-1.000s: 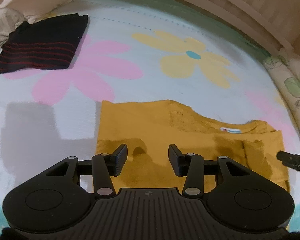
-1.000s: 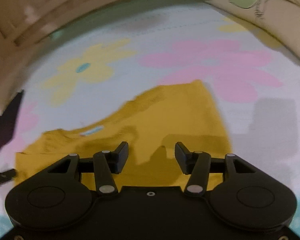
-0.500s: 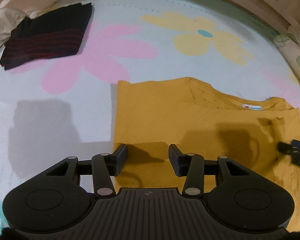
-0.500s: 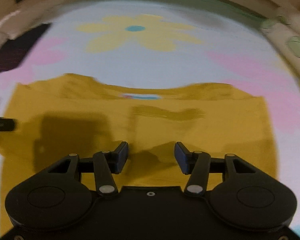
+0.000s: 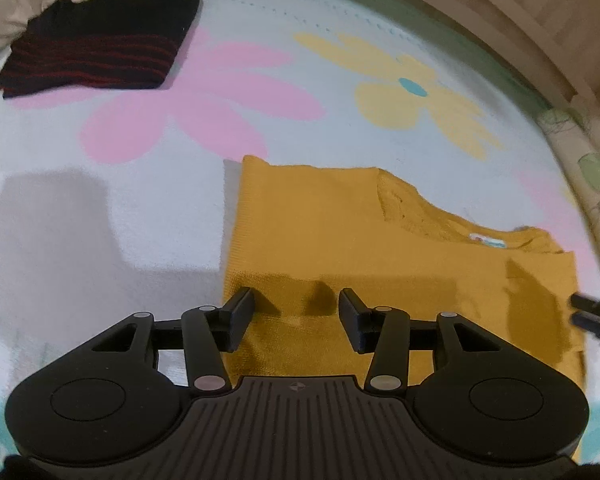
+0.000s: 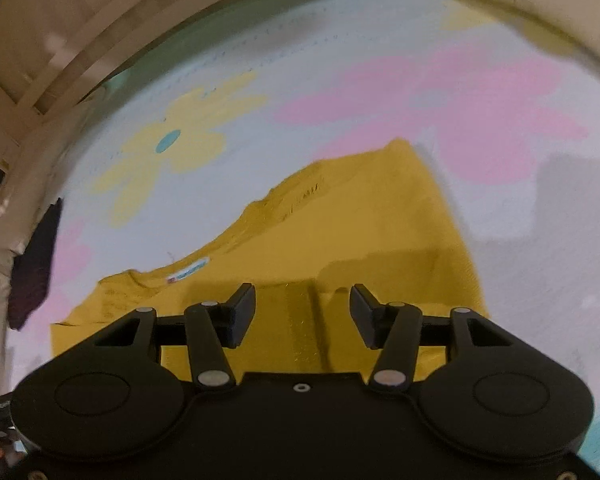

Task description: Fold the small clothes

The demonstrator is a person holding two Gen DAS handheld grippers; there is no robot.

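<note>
Yellow shirt [image 5: 340, 240] lies flat on a bed sheet [image 5: 140, 184] with pink and yellow flower print, partly folded, neck label [image 5: 487, 240] on the far edge. In the left wrist view the shirt fills the near middle and right; its left edge runs straight from near to far. Left gripper [image 5: 296, 312] hangs over the near left corner of the shirt, fingers [image 5: 240, 312] spread apart, nothing between them; contact with the fabric can't be told. Right gripper [image 6: 302, 312] sits over the near part of the shirt [image 6: 360, 220], fingers [image 6: 244, 308] also spread and empty, a folded strip of cloth showing between them underneath. Right gripper tip [image 5: 592, 312] shows at the right edge of the left wrist view, at the shirt's right side.

Folded black garment with red stripes [image 5: 96, 46] lies far left on the bed, well apart from the shirt, next to a pale pillow [image 5: 8, 4]. It also shows, dark, at the left edge of the right wrist view [image 6: 36, 264]. Wooden bed frame [image 5: 520, 20] curves along the far side. Leaf-print pillow [image 5: 592, 160] on the right. Right wrist view is blurred.
</note>
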